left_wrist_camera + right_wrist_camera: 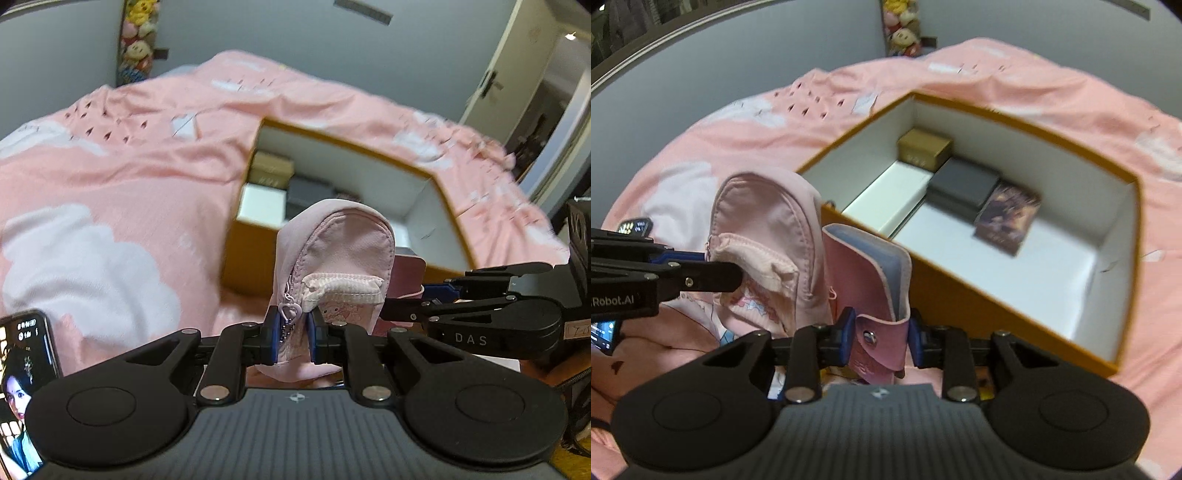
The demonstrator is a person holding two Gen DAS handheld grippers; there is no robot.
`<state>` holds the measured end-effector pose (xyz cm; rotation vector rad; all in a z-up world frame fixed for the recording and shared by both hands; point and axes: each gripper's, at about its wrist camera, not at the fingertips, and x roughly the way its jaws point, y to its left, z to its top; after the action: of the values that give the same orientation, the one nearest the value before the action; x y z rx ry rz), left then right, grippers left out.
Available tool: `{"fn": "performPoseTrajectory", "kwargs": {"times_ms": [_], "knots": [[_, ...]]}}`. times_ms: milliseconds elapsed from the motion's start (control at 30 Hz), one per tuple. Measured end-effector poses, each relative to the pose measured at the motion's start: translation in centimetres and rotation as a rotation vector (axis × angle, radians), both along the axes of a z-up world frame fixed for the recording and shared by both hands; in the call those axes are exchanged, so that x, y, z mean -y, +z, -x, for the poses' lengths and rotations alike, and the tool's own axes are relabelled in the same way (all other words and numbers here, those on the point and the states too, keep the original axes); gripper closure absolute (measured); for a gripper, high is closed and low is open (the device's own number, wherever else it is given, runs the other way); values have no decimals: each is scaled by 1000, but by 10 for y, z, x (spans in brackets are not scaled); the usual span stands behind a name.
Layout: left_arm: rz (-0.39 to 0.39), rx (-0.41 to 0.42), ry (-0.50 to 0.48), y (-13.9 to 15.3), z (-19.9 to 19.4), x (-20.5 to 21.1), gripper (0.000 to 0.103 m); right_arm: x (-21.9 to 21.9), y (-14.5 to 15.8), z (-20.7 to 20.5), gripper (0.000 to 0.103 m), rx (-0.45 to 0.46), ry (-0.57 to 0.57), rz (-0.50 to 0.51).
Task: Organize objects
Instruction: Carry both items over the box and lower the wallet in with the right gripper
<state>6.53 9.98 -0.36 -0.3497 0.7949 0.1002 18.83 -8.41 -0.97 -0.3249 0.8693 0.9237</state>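
Note:
My left gripper (pixel 291 332) is shut on the lower end of a small pink backpack-shaped pouch (pixel 332 251) with a heart zip pull, held upright. My right gripper (pixel 881 339) is shut on a pink snap-button card wallet (pixel 871 280), also upright. The two held things sit side by side, just in front of the near wall of an open orange box (pixel 960 291) with a white inside. In the right wrist view the pouch (pixel 768 221) and the left gripper (pixel 713 271) are at the left. In the left wrist view the right gripper (pixel 424 295) reaches in from the right.
The box holds a small brown box (pixel 923 147), a dark grey box (pixel 964 184), a picture-printed pack (pixel 1008 218) and a white flat box (pixel 897 188). All of it lies on a pink cloud-print blanket (pixel 110 166). A lit phone (pixel 22 387) lies at the near left; plush toys (pixel 138 37) hang behind.

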Motion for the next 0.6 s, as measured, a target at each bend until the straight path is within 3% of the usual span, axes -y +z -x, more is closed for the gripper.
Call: {"fn": "performPoseTrajectory", "kwargs": {"times_ms": [367,600], "knots": [[7,190,-64,46,-4,14,87,39,61,-2,72,105,-97,-53],[-6,245,-39,56,-24,7,87,43,87,-22,72,176,-153,-87]]}}
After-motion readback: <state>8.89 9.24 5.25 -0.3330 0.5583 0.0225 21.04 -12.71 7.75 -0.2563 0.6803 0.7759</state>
